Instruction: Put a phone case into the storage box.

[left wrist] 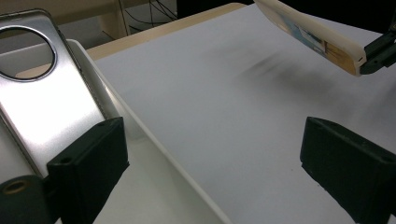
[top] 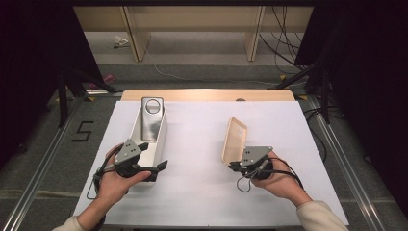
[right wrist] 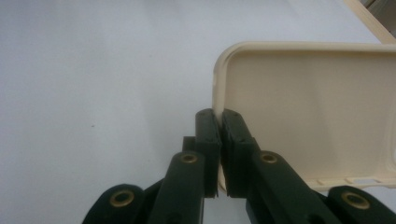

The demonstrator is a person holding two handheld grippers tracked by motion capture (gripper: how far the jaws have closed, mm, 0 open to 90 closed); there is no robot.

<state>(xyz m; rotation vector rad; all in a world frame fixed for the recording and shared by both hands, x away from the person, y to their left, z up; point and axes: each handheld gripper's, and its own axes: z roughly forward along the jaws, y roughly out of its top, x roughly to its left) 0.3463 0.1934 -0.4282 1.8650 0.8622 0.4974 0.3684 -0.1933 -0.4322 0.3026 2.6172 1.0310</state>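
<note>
A person is working two hand-held grippers over a white-topped table (top: 202, 192). The right gripper (top: 234, 166), at the table's right-centre, is pinching the edge of a cream phone case (top: 234, 139), jaws closed tight on its rim w/ the wall of the case sandwiched between them; the case is being held tilted on edge, its hollow inside facing the gripper's camera. The left gripper (top: 161, 166) is sitting at the near end of a white tray (top: 161, 137) on the table's left, jaws spread wide apart and gripping nothing. One jaw is reaching over the tray, beside a silver phone (top: 150, 118) w/ a round camera ring, which is leaning in the tray; the other jaw is hanging outside the tray wall, over bare tabletop. Case and tray are sitting well apart.
</note>
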